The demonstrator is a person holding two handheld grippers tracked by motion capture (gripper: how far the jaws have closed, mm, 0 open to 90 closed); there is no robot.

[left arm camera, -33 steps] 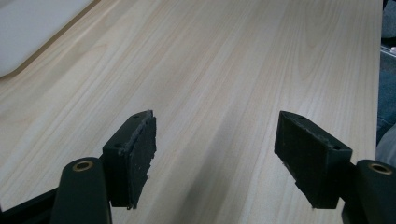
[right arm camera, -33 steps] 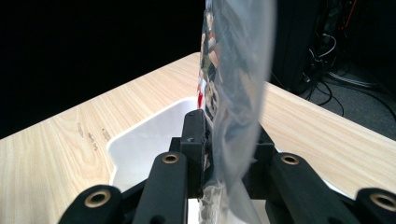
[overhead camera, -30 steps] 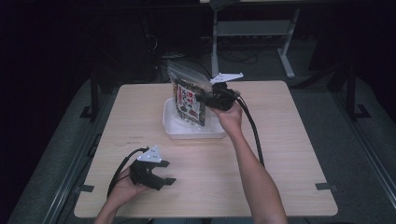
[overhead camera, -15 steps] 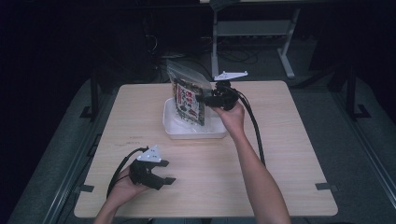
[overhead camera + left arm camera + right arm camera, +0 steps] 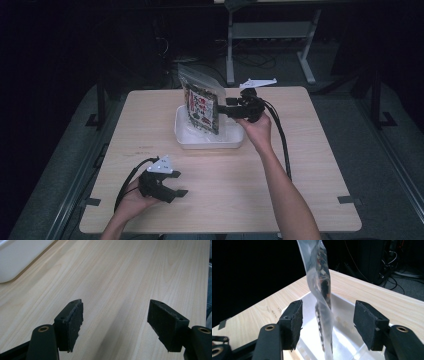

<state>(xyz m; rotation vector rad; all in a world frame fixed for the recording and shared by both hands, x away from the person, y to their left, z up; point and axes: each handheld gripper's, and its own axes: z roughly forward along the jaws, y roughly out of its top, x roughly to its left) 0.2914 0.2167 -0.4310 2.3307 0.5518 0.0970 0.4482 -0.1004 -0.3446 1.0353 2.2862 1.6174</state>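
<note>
Released now, the bag (image 5: 201, 102) stands upright in the white tub (image 5: 183, 136) near the table's (image 5: 310, 165) far edge. Right gripper (image 5: 223, 109) has drawn back just beside it, jaws apart around the bag's edge without touching. Left gripper (image 5: 176, 184) rests near the front-left corner, jaws spread wide.

Layout on the light wooden table (image 5: 300, 165)

A clear printed plastic bag (image 5: 201, 102) is stood in the white rectangular plastic tray (image 5: 186, 136) at mid-table.
</note>
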